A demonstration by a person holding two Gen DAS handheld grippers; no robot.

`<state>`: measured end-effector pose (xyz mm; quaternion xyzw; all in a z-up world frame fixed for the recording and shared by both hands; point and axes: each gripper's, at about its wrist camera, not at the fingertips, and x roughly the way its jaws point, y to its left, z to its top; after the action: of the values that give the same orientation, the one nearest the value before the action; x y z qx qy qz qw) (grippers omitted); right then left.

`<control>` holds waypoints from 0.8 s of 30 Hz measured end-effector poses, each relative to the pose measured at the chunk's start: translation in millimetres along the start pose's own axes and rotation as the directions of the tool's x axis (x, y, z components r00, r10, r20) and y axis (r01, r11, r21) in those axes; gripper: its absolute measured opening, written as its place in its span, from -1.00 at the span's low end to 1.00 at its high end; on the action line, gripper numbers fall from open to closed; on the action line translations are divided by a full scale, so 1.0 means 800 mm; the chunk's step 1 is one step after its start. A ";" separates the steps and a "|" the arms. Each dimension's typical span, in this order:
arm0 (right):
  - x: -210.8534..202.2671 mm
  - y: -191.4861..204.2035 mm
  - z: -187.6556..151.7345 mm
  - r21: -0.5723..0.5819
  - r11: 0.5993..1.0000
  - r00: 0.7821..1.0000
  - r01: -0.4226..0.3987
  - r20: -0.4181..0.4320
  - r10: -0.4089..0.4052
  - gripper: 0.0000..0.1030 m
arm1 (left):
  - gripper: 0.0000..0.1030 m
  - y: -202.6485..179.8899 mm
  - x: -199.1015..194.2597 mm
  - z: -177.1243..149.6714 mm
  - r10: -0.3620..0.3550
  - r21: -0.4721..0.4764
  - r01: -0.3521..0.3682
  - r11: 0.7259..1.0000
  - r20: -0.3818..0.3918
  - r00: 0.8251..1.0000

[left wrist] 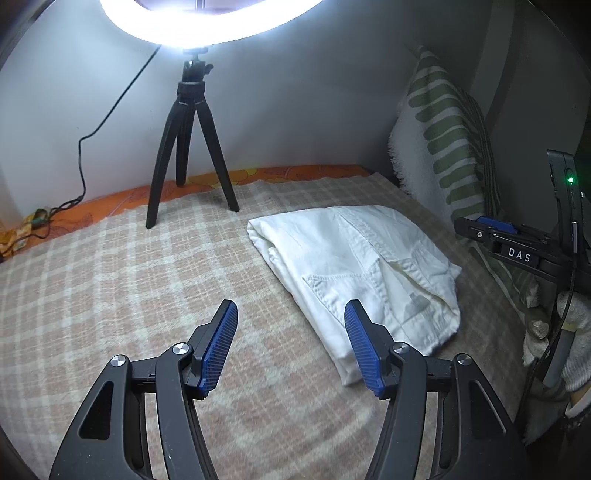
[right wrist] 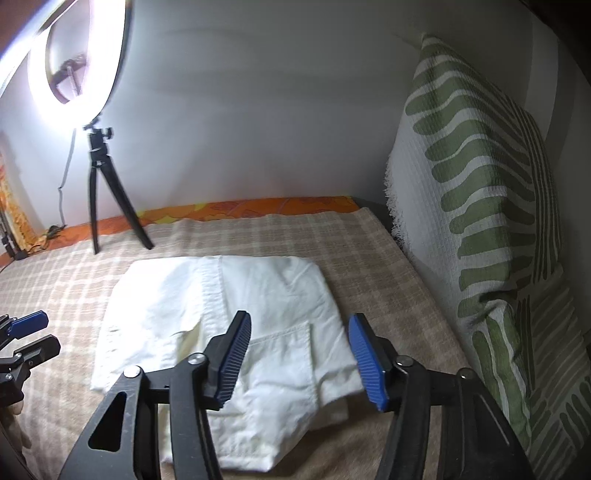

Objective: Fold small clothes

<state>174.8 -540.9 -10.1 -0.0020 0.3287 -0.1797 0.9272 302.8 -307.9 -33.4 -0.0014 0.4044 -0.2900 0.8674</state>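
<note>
White folded shorts [left wrist: 358,266] with stitched pockets lie on the checked blanket [left wrist: 110,288]; they also show in the right wrist view [right wrist: 229,325]. My left gripper [left wrist: 291,314] is open and empty, above the blanket just left of the shorts' near edge. My right gripper [right wrist: 299,332] is open and empty, hovering over the near part of the shorts. The right gripper also shows at the right edge of the left wrist view [left wrist: 517,243], and the left gripper at the left edge of the right wrist view [right wrist: 29,332].
A ring light [left wrist: 207,22] on a black tripod [left wrist: 188,147] stands at the back left, its cable [left wrist: 81,177] running along the wall. A green-patterned cushion [right wrist: 480,206] leans at the right. An orange sheet [right wrist: 240,208] edges the blanket at the back.
</note>
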 end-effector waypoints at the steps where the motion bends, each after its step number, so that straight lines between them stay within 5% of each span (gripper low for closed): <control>1: -0.007 0.004 -0.003 0.006 1.000 1.000 -0.005 0.004 0.005 0.25 | 0.20 -0.002 -0.008 -0.003 -0.003 0.005 0.003 1.000 0.005 1.000; 16: -0.111 0.074 -0.069 -0.001 1.000 0.997 0.001 0.077 -0.001 0.63 | 0.21 -0.005 -0.125 -0.054 -0.027 0.110 0.017 0.994 0.091 0.995; 24: -0.152 0.109 -0.098 -0.018 1.000 0.993 -0.010 0.115 0.012 0.77 | 0.57 -0.010 -0.180 -0.101 0.014 0.206 -0.049 0.977 0.165 0.986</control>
<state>68.4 -410.0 -8.1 -0.0184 0.2760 -0.1713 0.9456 169.2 -223.0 15.2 0.0725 0.2995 -0.3160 0.8973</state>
